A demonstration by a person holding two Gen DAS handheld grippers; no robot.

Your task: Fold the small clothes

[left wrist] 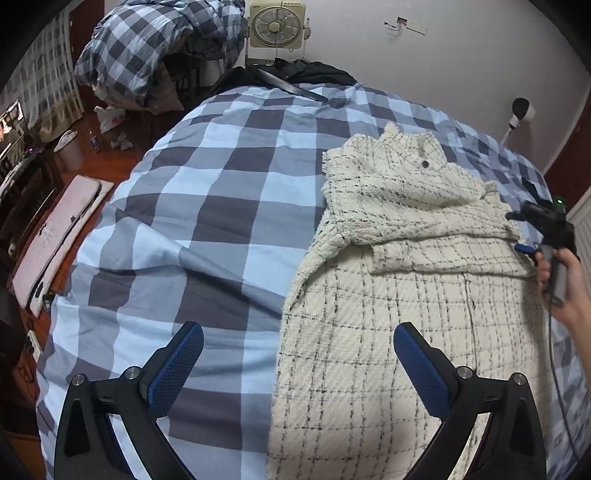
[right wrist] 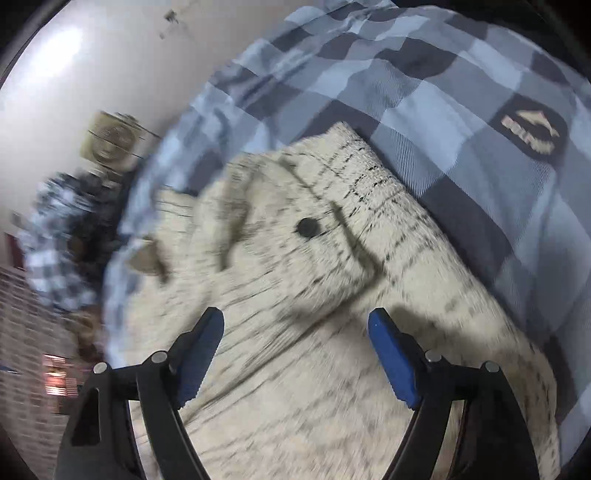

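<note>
A cream tweed jacket with thin black checks lies on the blue checked bed cover, its upper part folded over across the body, a dark button showing near the collar. My left gripper hovers open over the jacket's left edge, nothing between its blue pads. At the jacket's right edge a hand holds my right gripper. In the blurred right wrist view, the right gripper stands open above the jacket, near its button, with nothing between its fingers.
A crumpled checked duvet and a box fan stand beyond the bed's far end by the white wall. A pink padded mat lies on the wooden floor to the left. A black strap lies on the far bed edge.
</note>
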